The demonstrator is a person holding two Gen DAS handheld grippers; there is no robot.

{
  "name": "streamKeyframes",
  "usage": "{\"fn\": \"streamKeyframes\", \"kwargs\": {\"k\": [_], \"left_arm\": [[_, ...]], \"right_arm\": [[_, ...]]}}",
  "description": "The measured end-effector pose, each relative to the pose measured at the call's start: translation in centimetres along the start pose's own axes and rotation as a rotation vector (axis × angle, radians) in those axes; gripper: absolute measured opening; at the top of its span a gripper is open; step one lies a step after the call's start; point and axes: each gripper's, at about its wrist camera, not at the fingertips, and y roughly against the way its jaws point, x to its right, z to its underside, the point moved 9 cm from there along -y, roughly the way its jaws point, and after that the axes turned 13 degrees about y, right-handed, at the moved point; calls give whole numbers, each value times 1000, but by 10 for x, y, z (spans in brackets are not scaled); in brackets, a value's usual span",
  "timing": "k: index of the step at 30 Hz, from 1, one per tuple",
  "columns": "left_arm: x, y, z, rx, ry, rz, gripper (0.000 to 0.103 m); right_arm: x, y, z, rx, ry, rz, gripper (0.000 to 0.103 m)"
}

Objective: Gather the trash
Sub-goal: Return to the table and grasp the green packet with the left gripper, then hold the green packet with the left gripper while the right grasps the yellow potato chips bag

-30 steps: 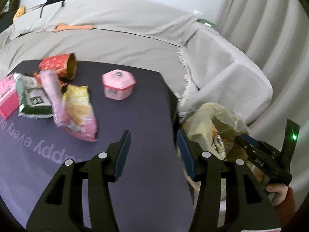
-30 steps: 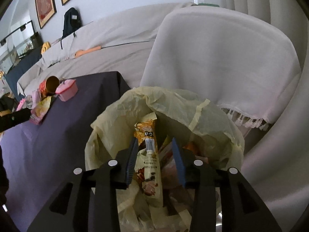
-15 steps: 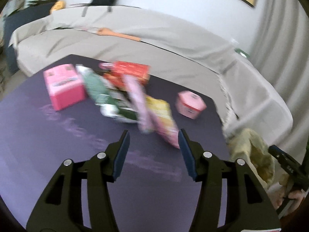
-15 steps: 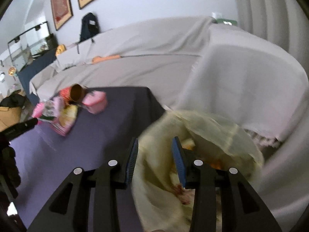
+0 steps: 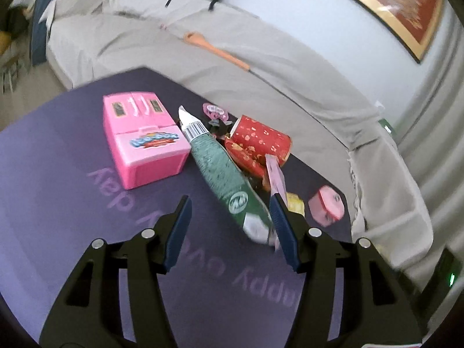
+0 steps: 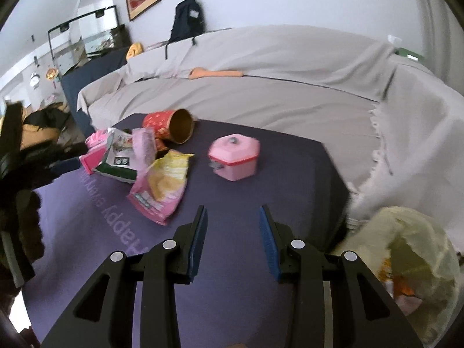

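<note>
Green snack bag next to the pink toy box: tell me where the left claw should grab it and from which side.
Grip the near end of the green snack bag, by the white sealed edge that points at the left claw. The bag lies flat and long on the purple mat, so come from above with the open jaws across its width. Its far end sits against the red tube, which leaves less room there.

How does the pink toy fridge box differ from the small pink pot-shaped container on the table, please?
The pink toy fridge box is rectangular and the larger of the two; the pink pot-shaped container is many-sided and squat. The box carries a printed logo on top, while the container has a knobbed lid with a red rim. Both are pink plastic and sit on the dark purple table, on either side of the wrappers.
</note>
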Motion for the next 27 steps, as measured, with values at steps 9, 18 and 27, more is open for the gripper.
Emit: {"fn": "streamKeyframes", "kwargs": {"k": [9,18,27], "left_arm": [[6,-47,8,-109,77,-33,40],[-15,-5,9,-125,-19,-54,28],[-38,34,16,-131,-94,-58,30]], "right_arm": [[-19,-9,-20,13,31,-50,35],[-49,-37,-37,-10,40,-132,35],[-67,-90,-43,-96,24,-114,35]]}}
